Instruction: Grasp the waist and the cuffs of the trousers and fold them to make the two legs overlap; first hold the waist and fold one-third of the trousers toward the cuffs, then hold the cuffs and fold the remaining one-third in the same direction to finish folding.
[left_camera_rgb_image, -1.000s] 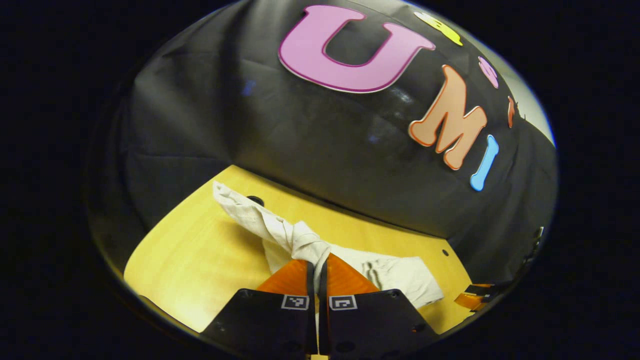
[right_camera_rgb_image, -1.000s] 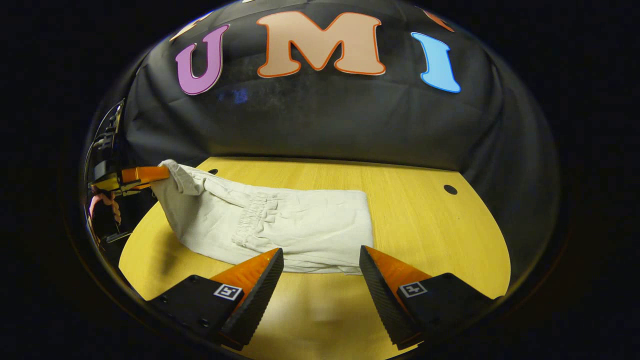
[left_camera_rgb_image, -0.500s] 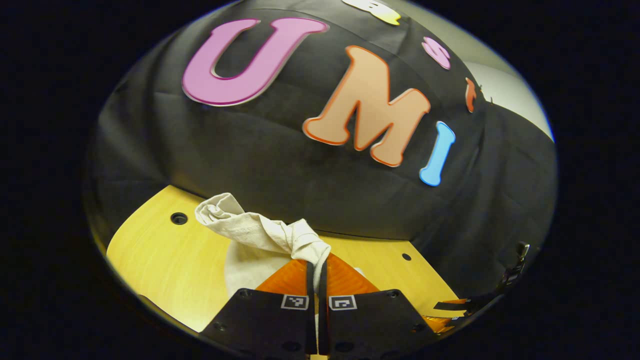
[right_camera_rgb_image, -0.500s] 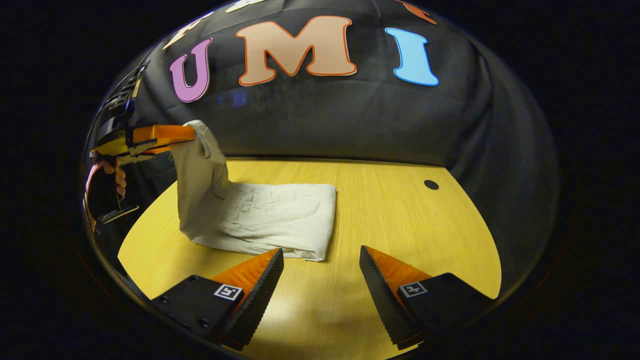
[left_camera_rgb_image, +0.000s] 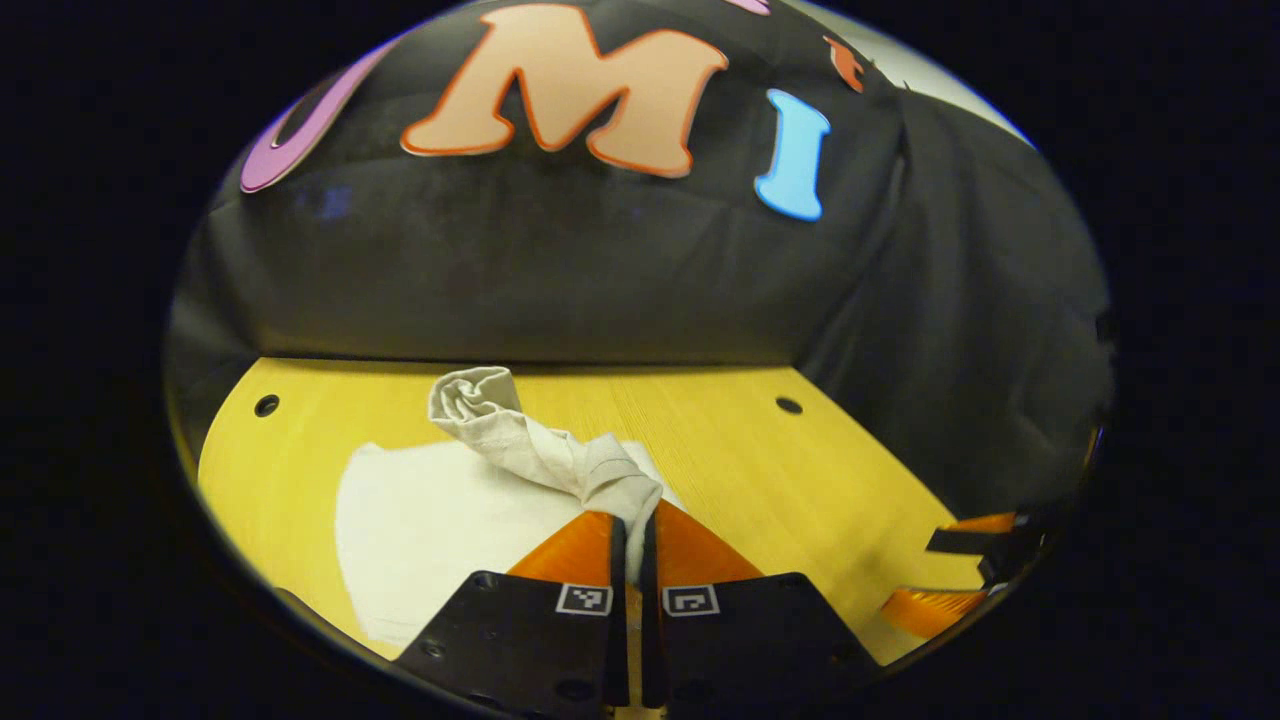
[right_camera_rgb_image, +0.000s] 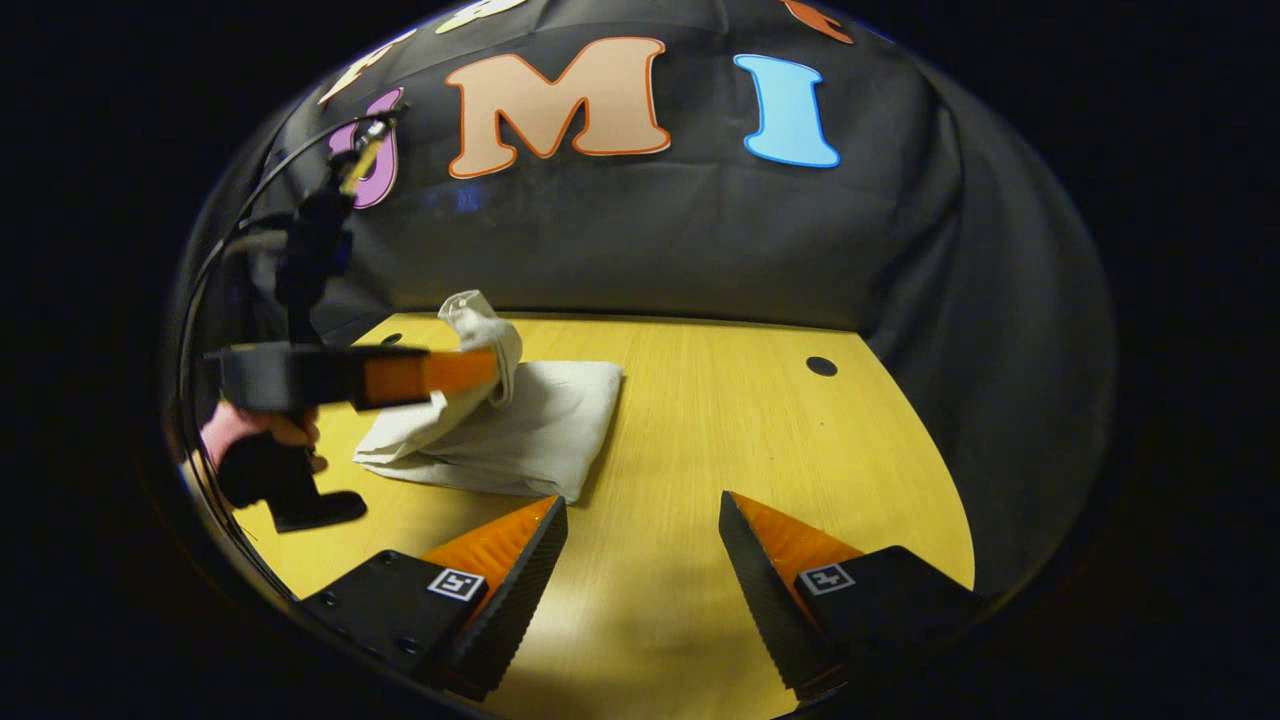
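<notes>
Left gripper view, bottom middle: left hand-held gripper (left_camera_rgb_image: 632, 520), both fingers pressed tight together on a bunched-up end of the trousers (left_camera_rgb_image: 440, 510). Just above the fingertips, a twisted rope of pale cloth, rising up and left to a crumpled knob near the middle of the frame. Behind and lower left of that, the rest of the trousers lying flat on the yellow desk (left_camera_rgb_image: 760, 470) in a folded pile. Far lower right, at the edge of the frame, two fingers of the right hand-held gripper (left_camera_rgb_image: 960, 565), set well apart from each other. Farther back, two small dark holes in the desk, one at the left and one right of middle. Behind everything, the black cloth wall.

Right gripper view, bottom: right hand-held gripper (right_camera_rgb_image: 640, 520), wide open, nothing between the fingers, only bare desk (right_camera_rgb_image: 760, 440) under the gap. Just beyond the left fingertip, the near corner of the folded trousers (right_camera_rgb_image: 540, 430), lying flat, left of the middle of the frame. Over the pile, from the left side, the left hand-held gripper (right_camera_rgb_image: 480, 368) reaching sideways, lifted cloth end pinched at its tip and draped over it, hanging down to the pile. Far left, a hand (right_camera_rgb_image: 255, 430) around the dark handle. Farther back, a dark hole in the desk right of middle, then the black wall.
</notes>
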